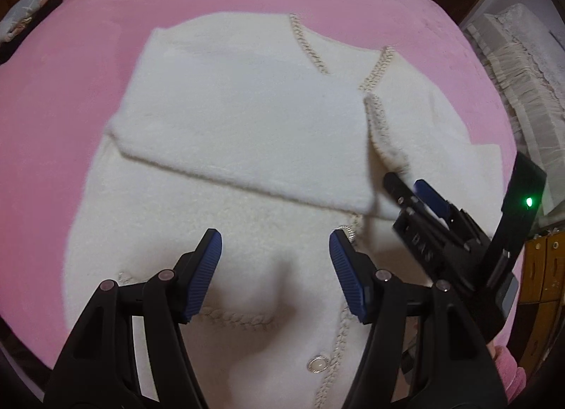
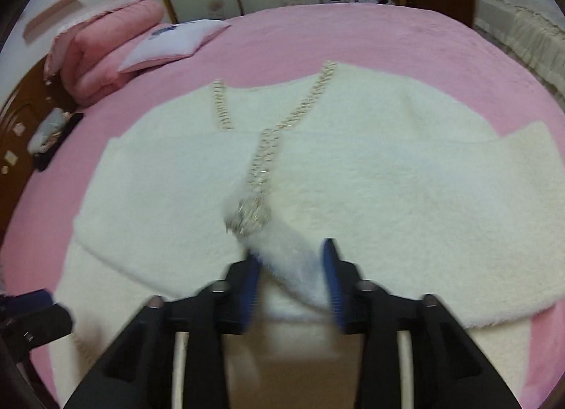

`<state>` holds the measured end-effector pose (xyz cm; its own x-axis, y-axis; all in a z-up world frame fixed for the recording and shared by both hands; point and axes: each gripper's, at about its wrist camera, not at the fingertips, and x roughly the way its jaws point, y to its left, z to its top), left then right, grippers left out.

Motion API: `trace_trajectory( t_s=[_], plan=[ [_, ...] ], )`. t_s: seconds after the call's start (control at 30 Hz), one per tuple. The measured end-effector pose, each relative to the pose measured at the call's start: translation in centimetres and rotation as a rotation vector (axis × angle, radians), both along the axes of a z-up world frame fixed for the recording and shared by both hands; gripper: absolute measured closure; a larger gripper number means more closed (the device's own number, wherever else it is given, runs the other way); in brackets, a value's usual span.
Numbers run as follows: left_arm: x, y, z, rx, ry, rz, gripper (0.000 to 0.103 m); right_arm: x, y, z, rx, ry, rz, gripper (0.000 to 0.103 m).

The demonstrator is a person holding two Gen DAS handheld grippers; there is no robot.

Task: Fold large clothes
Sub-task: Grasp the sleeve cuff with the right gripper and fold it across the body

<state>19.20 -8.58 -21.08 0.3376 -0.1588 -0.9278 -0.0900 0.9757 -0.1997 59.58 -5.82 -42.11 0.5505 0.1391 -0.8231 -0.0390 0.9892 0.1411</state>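
A fluffy white cardigan (image 1: 226, 119) with braided trim and pearl buttons lies flat on the pink bed; it also shows in the right wrist view (image 2: 388, 190). Its left sleeve (image 1: 247, 176) is folded across the chest. My left gripper (image 1: 275, 253) is open and empty above the lower front. My right gripper (image 2: 291, 278) holds the right sleeve's trimmed cuff (image 2: 279, 250) between its blue pads and lifts it over the chest; it appears in the left wrist view (image 1: 409, 183) at the right.
The pink bed cover (image 1: 88, 55) surrounds the cardigan. A folded pink quilt (image 2: 102, 52) and a pillow (image 2: 173, 41) lie at the bed's far left. A lace-covered piece of furniture (image 1: 522, 66) stands at the right.
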Motion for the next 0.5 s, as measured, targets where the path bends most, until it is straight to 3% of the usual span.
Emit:
trace_trajectory(
  t_s=[0.1,0.27,0.37,0.5],
  plan=[
    [0.9,-1.3,-0.6,-0.046,-0.009,-0.030,0.042,-2.5,0.9,0.8,-0.052,-0.041,0.046,0.048],
    [2.8,-3.7,-1.6,-0.136,-0.022,-0.061,0.042,-7.3,1.7,0.7,-0.087,-0.034,0.072,0.047],
    [4.3,-5.6,-2.7,-0.179,-0.024,-0.058,0.042,-11.5,0.5,0.3,-0.091,-0.016,0.059,0.047],
    [6.2,-8.0,-4.2,-0.249,-0.023,-0.016,0.042,-14.0,-2.6,-1.0,-0.098,0.028,0.022,0.047]
  ],
)
